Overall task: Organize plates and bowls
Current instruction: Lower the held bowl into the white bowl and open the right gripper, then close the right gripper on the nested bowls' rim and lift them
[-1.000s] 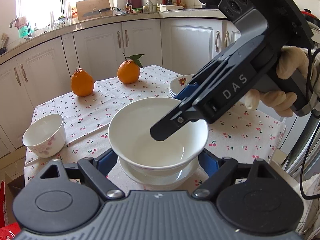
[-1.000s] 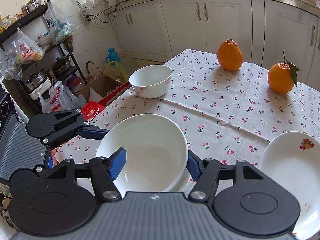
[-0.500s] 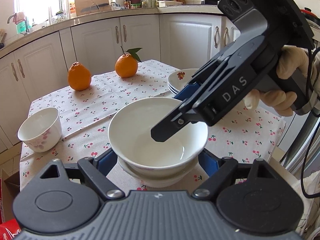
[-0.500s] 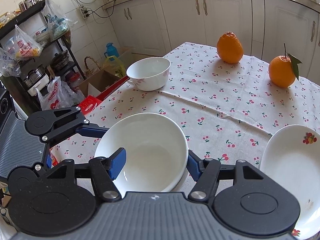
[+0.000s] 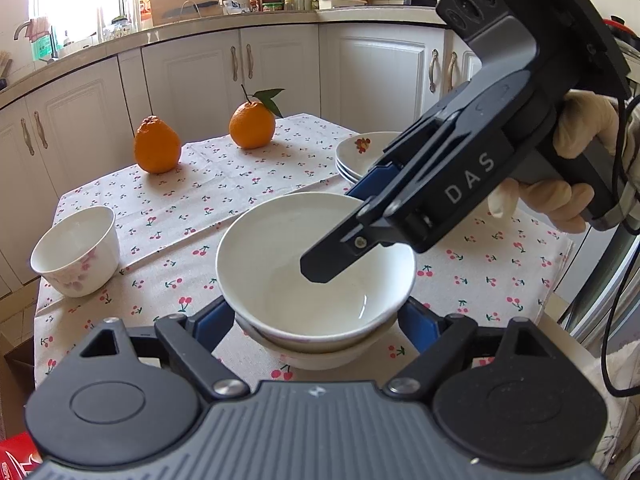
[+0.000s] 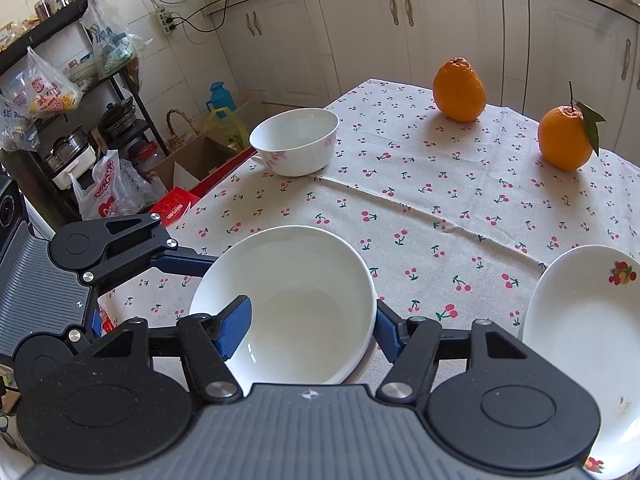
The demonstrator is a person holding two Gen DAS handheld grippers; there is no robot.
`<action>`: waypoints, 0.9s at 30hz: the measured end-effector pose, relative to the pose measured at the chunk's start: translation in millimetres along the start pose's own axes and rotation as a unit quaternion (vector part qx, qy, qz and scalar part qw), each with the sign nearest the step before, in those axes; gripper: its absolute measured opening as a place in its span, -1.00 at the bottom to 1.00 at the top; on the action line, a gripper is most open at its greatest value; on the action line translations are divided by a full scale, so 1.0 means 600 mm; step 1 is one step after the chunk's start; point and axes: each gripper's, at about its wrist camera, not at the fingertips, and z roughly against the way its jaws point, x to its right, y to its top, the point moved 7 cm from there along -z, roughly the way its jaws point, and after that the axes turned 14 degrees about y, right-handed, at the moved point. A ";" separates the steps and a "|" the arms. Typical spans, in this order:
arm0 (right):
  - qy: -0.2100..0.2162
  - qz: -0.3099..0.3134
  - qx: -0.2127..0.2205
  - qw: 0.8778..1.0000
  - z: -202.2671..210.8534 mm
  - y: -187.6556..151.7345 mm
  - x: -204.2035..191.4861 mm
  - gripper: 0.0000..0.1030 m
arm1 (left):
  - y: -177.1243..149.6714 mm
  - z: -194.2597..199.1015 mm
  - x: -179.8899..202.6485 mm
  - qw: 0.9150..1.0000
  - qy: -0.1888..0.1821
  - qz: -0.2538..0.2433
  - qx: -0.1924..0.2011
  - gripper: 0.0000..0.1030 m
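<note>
A white bowl [image 5: 316, 264] sits nested in a second bowl [image 5: 320, 354] near the front edge of the table [image 5: 500, 280], which is covered in a cherry-print cloth.

The right gripper [image 6: 308, 326] pinches the top bowl's rim, one finger inside and one outside the wall. A gloved hand [image 5: 576, 168] holds it.

The left gripper [image 5: 316, 320] straddles both bowls, and its jaws have just been opening, the pads apart from the bowls.

A stack of plates [image 5: 360, 156] stands just behind, a small flowered bowl [image 5: 76, 252] well off to the side, and two oranges [image 5: 157, 144] [image 5: 252, 125] at the far edge.
</note>
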 end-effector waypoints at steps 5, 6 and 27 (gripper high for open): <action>0.002 0.005 0.007 1.000 0.002 0.004 -0.003 0.58 | -0.001 0.000 -0.002 1.000 0.000 0.003 0.005 0.76; 0.002 0.010 0.010 1.000 0.004 0.006 -0.007 0.72 | 0.000 0.001 -0.002 1.000 0.001 0.002 0.007 0.81; -0.066 0.044 0.034 0.996 0.022 0.015 -0.027 1.00 | -0.031 0.046 -0.052 0.998 0.016 0.049 0.020 0.86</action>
